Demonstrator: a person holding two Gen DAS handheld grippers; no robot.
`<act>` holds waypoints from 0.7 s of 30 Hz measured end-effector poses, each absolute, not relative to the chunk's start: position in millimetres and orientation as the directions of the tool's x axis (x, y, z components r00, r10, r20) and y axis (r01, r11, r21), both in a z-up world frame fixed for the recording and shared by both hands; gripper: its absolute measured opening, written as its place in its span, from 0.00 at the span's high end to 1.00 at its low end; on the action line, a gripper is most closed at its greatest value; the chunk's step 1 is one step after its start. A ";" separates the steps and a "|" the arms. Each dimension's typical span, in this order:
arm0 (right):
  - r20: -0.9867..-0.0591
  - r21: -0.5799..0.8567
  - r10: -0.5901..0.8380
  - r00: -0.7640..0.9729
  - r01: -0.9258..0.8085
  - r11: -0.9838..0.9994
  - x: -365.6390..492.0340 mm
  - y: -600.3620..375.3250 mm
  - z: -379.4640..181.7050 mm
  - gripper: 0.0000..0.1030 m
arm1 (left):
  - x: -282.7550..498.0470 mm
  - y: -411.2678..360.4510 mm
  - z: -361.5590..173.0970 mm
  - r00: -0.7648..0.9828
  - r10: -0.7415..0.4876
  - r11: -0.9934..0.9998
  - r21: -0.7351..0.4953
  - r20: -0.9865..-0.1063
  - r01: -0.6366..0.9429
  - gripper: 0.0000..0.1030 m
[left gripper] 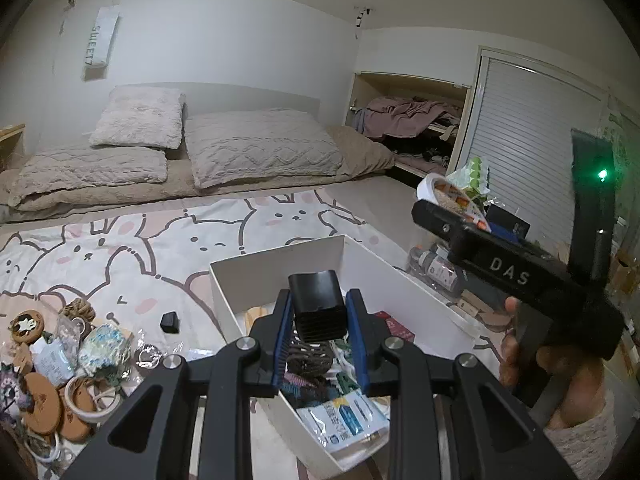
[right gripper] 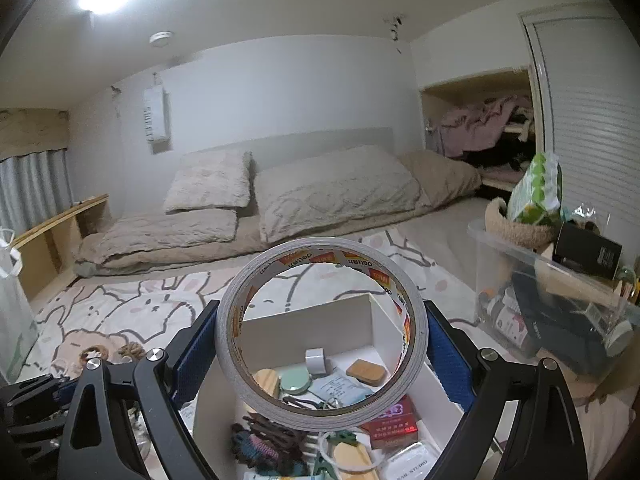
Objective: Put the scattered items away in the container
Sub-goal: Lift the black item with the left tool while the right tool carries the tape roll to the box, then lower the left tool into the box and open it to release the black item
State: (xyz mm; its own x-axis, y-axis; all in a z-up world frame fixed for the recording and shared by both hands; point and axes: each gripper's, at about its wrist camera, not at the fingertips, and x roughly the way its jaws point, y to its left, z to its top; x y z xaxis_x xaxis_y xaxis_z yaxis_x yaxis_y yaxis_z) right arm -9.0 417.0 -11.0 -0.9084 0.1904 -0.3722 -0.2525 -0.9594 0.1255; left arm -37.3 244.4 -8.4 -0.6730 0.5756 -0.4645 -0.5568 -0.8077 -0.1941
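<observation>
Angled downward over the white container [left gripper: 276,264] on the bed, the left gripper [left gripper: 319,312] pinches a black block [left gripper: 318,300] while the right gripper [right gripper: 322,344] clamps a tape roll [right gripper: 320,332] above its open middle

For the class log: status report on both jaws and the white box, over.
Left gripper shut on black block, over white box. Right gripper shut on tape roll, also above box. Nothing in the way.

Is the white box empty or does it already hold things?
Not empty: the white box already holds a red packet and a wooden block.
</observation>
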 end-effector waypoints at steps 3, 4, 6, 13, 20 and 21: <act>-0.398 0.120 0.213 -0.892 -0.281 -0.952 -17.2 420.8 -15.4 0.09 | -46.0 249.4 -8.6 -0.670 0.584 -0.802 -0.198 -0.458 -0.564 0.74; -0.404 0.123 0.215 -0.889 -0.286 -0.950 -19.4 421.9 -16.7 0.09 | -48.5 251.4 -8.9 -0.668 0.586 -0.800 -0.199 -0.458 -0.566 0.74; -0.412 0.132 0.214 -0.886 -0.290 -0.948 -22.8 423.1 -19.6 0.09 | -55.0 255.8 -9.8 -0.663 0.590 -0.797 -0.199 -0.461 -0.570 0.74; -0.434 0.141 0.183 -0.882 -0.267 -0.953 -28.5 424.4 -37.0 0.09 | -73.2 268.6 -16.7 -0.653 0.583 -0.797 -0.187 -0.484 -0.574 0.74; -0.478 0.148 0.177 -0.860 -0.277 -0.949 -30.6 432.7 -53.7 0.09 | -92.6 276.8 -28.5 -0.629 0.576 -0.801 -0.208 -0.522 -0.561 0.74; -0.483 0.150 0.176 -0.858 -0.279 -0.949 -30.9 433.8 -55.3 0.09 | -95.5 278.4 -30.9 -0.624 0.574 -0.802 -0.213 -0.530 -0.558 0.74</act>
